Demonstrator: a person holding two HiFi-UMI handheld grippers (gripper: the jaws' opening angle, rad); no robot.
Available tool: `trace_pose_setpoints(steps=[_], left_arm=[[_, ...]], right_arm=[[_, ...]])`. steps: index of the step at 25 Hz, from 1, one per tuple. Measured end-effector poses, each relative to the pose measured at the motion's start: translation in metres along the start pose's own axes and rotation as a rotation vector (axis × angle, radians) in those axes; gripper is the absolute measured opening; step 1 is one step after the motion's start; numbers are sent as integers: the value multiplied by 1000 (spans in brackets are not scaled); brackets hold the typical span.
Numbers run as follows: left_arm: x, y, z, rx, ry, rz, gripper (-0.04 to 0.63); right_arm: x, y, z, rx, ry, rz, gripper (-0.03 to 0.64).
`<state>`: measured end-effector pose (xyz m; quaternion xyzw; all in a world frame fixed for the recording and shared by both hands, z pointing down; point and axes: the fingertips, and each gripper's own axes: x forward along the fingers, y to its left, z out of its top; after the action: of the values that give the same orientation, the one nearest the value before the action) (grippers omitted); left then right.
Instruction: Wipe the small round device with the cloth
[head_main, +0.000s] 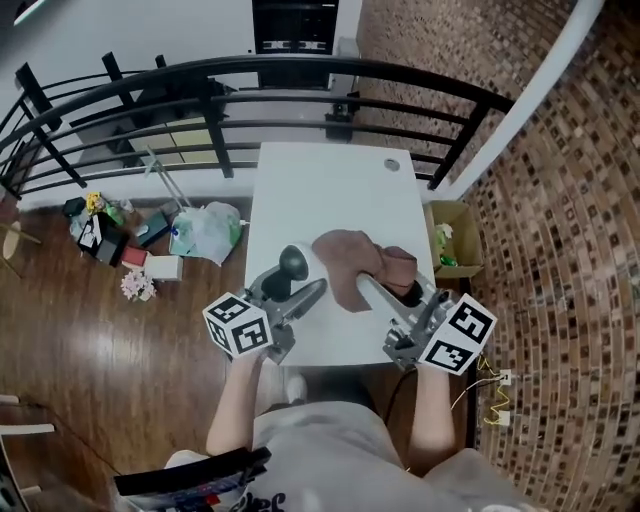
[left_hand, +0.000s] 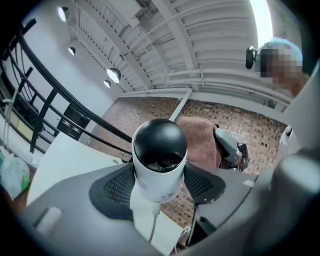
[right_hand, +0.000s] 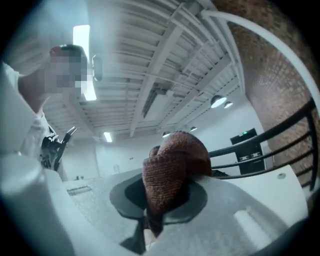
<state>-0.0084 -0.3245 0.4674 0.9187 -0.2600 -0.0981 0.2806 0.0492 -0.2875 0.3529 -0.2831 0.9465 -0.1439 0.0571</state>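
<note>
Above white table (head_main: 330, 190): left tool (head_main: 298, 284) clamps round device (head_main: 292, 263); right tool (head_main: 388, 289) clamps cloth (head_main: 345, 256); black railing (head_main: 300, 68) beyond.

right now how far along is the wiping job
Done: the left gripper is shut on the small round device, and the right gripper is shut on the cloth. In hand: the cloth sits close beside the device, over the table. Left: the wiping itself; no view shows contact clearly.

Bare white bench (head_main: 330, 190) beside a curved black railing (head_main: 300, 75)
An open cardboard box (head_main: 455, 215) sits to the right of the bench, near the brick wall (head_main: 560, 250). A pale plastic bag (head_main: 205, 230) and scattered clutter lie on the wooden floor (head_main: 90, 350) to its left.
</note>
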Motion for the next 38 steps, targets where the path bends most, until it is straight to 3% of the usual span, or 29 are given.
trace_pose_setpoints(steps=[4,8,12,15,17,23,28,31,34,38], left_arm=[[-9,-24,17,-6,-31,-73,333],[-15,-40,14,61,-2,-112,333],[-22,-52,9,99,36,-168,333],[-31,-61,5,120,59,-226,333],[-35,-69,3,129,76,-277,333],[-47,-86,-7,172,147,-405,334],[-49,-104,-6,181,155,-496,334],[-50,-108,-4,149,128,-512,334],[-50,-105,-1,129,113,-490,334],[-46,-80,1,68,48,-404,336]], right_arm=[[29,42,-5,-110,137,135,25],[51,47,-18,-170,228,127,25],[61,28,-11,-79,214,75,25],[67,11,-16,-26,288,74,23],[70,7,-22,26,344,133,25],[90,11,-48,272,555,433,25],[104,21,-87,364,739,547,25],[108,25,-96,441,762,581,25],[109,21,-95,429,757,578,25],[102,1,-37,406,547,549,25]])
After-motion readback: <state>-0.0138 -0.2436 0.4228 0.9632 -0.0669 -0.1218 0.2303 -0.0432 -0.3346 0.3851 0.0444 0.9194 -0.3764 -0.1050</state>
